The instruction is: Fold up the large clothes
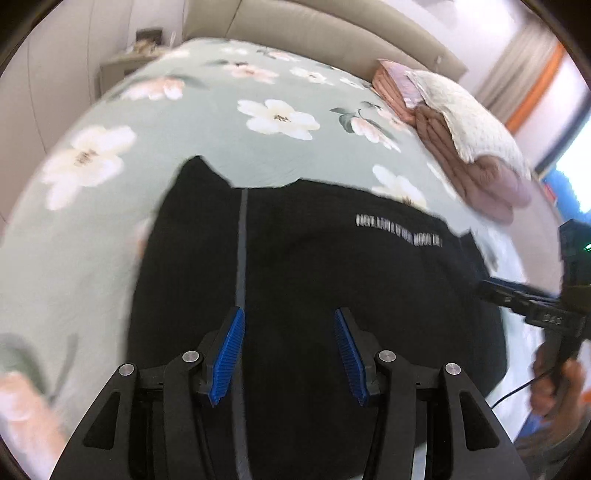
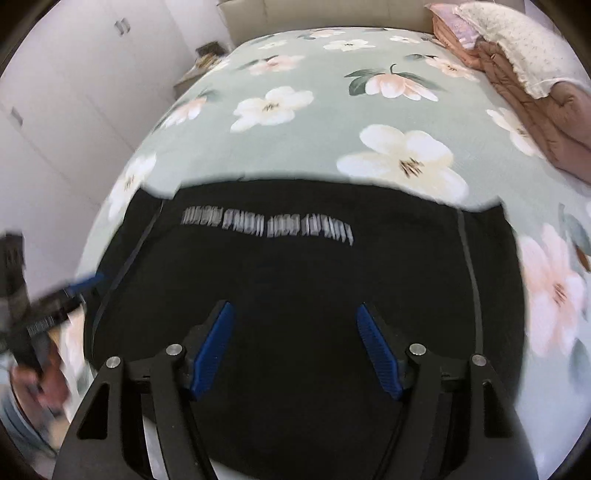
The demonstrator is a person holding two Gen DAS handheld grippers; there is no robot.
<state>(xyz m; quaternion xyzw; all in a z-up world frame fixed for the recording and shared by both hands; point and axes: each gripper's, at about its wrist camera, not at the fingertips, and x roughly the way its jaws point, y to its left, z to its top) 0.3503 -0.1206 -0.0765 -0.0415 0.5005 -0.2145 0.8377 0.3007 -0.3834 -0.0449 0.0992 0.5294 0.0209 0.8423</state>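
Note:
A large black garment (image 1: pixel 306 266) with a grey stripe and white lettering lies spread on the floral bed; it also shows in the right wrist view (image 2: pixel 295 273). My left gripper (image 1: pixel 290 314) is open and empty above its left part, beside the grey stripe. My right gripper (image 2: pixel 295 308) is open and empty above its middle, below the lettering. The right gripper also shows at the garment's right edge in the left wrist view (image 1: pixel 517 299). The left gripper shows blurred at the garment's left edge in the right wrist view (image 2: pixel 79 284).
The bed has a green sheet with flowers (image 1: pixel 221 122). Folded pink quilts and a cream pillow (image 1: pixel 472 129) are stacked at the far right by the beige headboard (image 1: pixel 314 29). A nightstand (image 1: pixel 122 62) and white wardrobes (image 2: pixel 74 92) stand to the left.

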